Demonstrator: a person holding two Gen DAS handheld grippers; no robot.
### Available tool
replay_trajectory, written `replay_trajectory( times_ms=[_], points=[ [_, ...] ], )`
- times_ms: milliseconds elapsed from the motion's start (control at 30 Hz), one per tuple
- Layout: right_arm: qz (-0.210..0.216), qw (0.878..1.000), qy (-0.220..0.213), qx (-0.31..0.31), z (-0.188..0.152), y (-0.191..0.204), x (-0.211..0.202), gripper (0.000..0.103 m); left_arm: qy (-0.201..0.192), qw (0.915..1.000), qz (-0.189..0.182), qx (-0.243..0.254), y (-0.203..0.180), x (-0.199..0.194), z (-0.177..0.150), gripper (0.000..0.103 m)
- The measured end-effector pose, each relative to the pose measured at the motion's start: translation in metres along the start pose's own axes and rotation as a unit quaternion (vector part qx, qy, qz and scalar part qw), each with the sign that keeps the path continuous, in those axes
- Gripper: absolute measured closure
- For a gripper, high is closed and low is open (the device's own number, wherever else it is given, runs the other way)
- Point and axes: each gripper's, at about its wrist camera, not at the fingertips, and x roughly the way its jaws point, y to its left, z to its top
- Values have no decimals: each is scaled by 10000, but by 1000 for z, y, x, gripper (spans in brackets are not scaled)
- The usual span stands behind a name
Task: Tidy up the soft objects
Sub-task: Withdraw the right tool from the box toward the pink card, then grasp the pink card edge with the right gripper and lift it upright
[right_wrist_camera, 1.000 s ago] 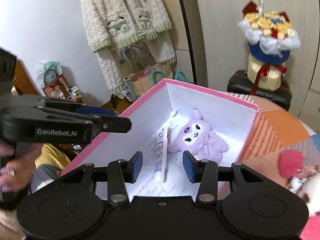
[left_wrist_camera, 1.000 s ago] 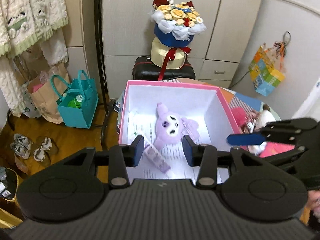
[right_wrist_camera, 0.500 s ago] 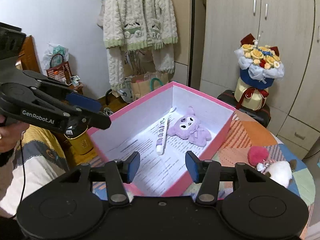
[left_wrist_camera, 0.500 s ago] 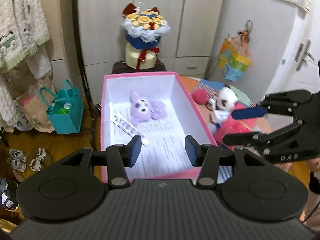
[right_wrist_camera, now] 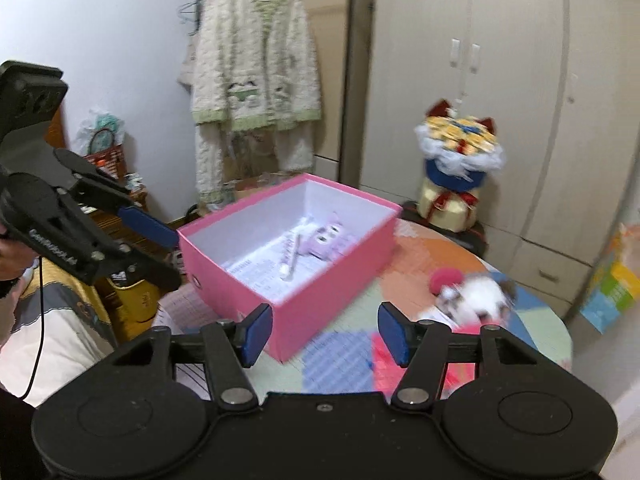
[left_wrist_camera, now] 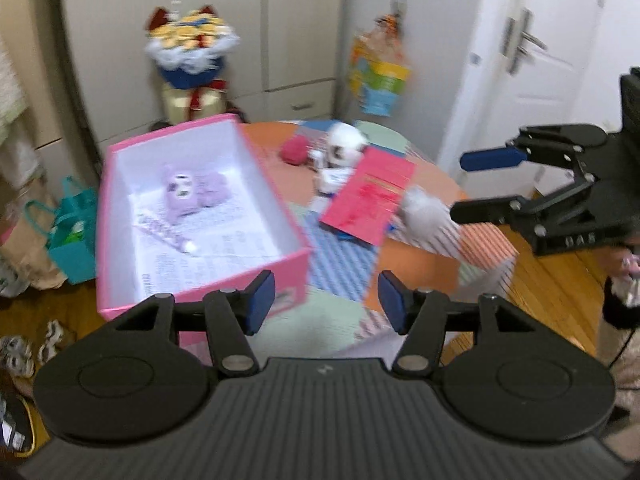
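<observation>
Partly legible white lettering on the side of the left gripper in the right wrist view, smeared, not readable with any confidence; raised letters resembling "DAS" on the right gripper in the left wrist view. Printed sheet lining the floor of the pink box, text too blurred to read. Both pairs of tongs empty, jaws moderately wide and just been opening, nothing between the blue pads. Purple plush lying inside the box toward its far end, beside a slim striped tube, well beyond the left tongs' tips and off to their left. White plush and pink pompom out on the patchwork table, beside a red card, ahead and right of the right tongs, untouched.
</observation>
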Motion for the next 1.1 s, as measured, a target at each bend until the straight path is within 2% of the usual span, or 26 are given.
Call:
replay_trajectory(
  times_ms=[267,400,500,667,800,933,1100],
  points=[
    [-361,9988,156,294,-50,-31,-23,36,231,9976,-626,196,-36,46,3,45],
    [-493,9978,257,370,-68,-49,-20,35,257,9966,-718,309,-47,72,9,45],
    [-387,9972,253,588,-78,-67,-13,35,258,9965,-744,262,-48,94,16,44],
    [-278,9979,291,514,-87,-79,14,35,184,9982,-560,-103,-39,137,34,44],
    [213,9963,313,775,-91,-88,47,35,-50,9993,-180,-311,-32,170,50,45],
    [551,9914,484,1086,-95,-93,88,35,-320,9983,351,-332,-31,203,63,44],
    [471,9886,662,1265,-101,-94,124,35,-224,9974,426,-532,-30,241,71,44]
  ],
)
